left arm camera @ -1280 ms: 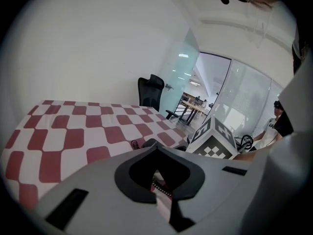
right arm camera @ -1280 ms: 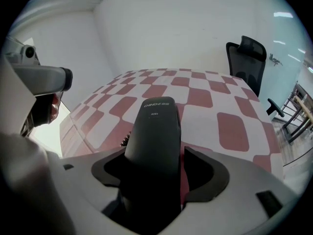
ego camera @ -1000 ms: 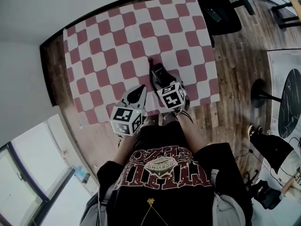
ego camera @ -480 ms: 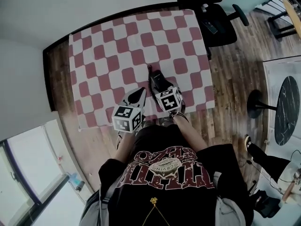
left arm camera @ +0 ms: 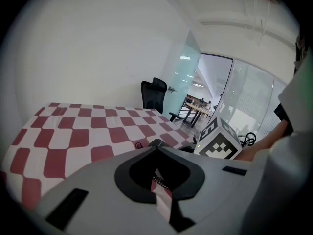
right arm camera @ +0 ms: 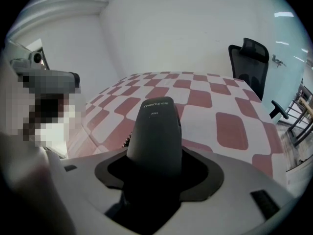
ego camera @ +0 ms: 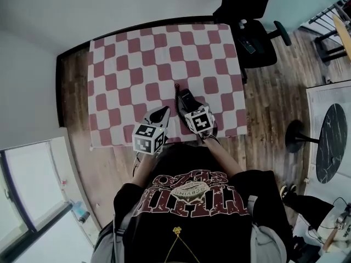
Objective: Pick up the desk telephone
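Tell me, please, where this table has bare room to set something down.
The checkered table is bare along its far edge, left side and the corner by the office chair. Crowded mid near edge, where the right tongs grip the desk telephone beside the left tongs.

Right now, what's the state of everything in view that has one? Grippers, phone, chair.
left gripper: shut, nothing between the jaws.
right gripper: shut on the telephone handset.
telephone handset: held at its near end, pointing away over the checked tablecloth; can't tell whether it is lifted.
office chair: unoccupied, by the table's far right corner.
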### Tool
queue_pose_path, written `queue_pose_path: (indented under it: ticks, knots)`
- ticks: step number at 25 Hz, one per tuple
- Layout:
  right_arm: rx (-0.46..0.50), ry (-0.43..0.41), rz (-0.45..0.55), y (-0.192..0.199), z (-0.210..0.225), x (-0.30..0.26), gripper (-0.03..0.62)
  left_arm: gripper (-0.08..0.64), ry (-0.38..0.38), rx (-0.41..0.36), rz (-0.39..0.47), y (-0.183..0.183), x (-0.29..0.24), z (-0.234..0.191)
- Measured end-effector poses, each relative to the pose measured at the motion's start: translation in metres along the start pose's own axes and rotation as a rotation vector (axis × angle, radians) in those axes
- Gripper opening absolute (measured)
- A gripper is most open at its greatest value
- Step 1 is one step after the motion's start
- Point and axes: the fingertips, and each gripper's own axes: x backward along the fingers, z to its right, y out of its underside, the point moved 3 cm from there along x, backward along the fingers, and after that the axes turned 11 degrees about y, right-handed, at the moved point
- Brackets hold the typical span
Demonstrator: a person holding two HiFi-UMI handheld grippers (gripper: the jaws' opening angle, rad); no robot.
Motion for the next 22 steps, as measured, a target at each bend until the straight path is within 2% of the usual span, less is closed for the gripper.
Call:
queue_pose_path:
  ticks: [2,6,11,22]
  knots:
    - [0.009,-0.008,-0.004,0.002,0.001,0.004,0.287,0.003,-0.006,0.001,0.000,0.000,0.000,-0.002]
    - [-0.010,-0.024,-0.001,0.003,0.008,0.013,0.287,0.003,-0.013,-0.059,-0.013,-0.005,-0.003,-0.001]
    - [-0.020,-0.029,0.011,0.000,0.015,0.024,0.287,0.003,-0.004,-0.088,-0.016,-0.010,-0.008,0.001]
    - [-0.042,-0.060,0.059,-0.019,0.014,0.057,0.287,0.003,0.035,-0.117,-0.014,-0.013,-0.018,0.007]
